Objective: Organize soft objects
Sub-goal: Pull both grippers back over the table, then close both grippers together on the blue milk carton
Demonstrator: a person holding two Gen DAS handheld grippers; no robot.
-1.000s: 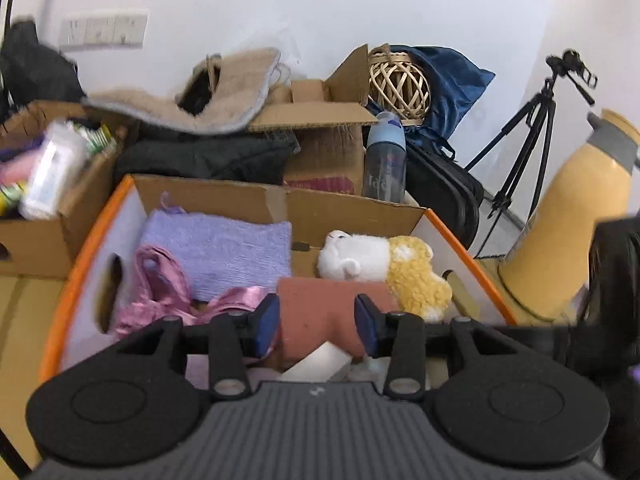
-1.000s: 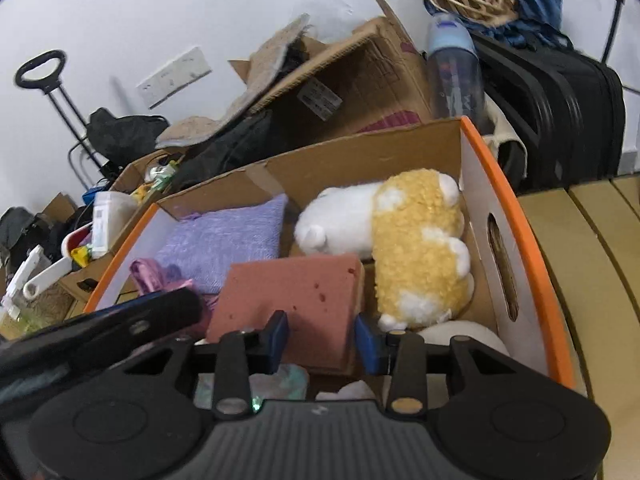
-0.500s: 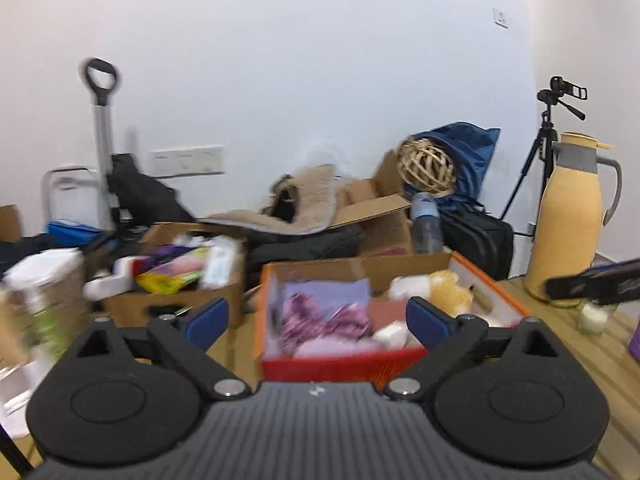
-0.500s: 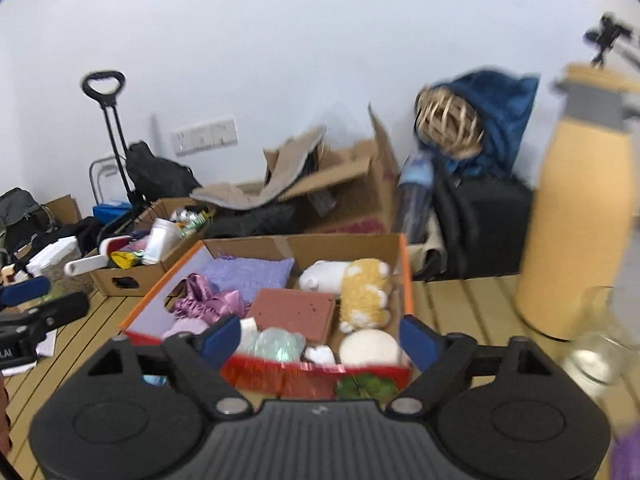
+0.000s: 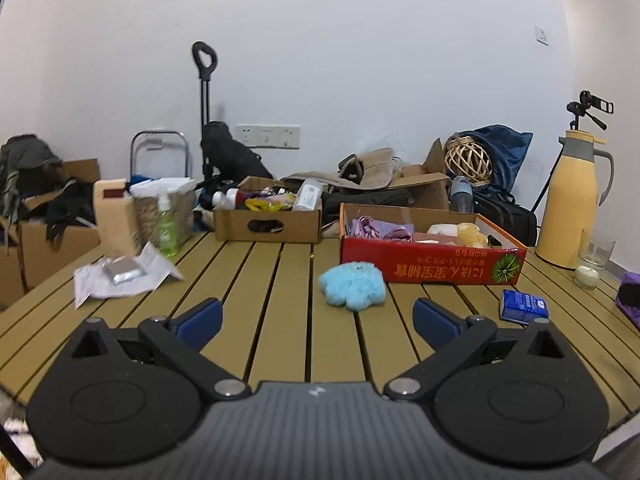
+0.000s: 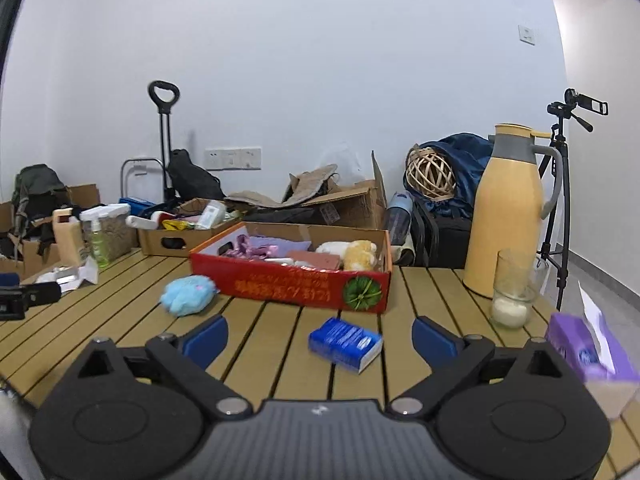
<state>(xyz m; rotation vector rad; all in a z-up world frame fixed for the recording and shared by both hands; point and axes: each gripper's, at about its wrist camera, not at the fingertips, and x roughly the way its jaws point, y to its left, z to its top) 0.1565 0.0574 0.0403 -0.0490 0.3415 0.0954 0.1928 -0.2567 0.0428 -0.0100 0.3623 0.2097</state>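
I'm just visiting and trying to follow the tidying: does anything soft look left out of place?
Yes. A fluffy light-blue soft toy lies on the slatted table, just outside the red box that holds the other soft things, such as the yellow-and-white plush. Nothing looks spilled or damaged.

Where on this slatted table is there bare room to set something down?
Bare slats lie between the crumpled white paper and the fluffy light-blue toy, and left of the small blue packet. It is crowded near the yellow thermos jug and red cardboard box.
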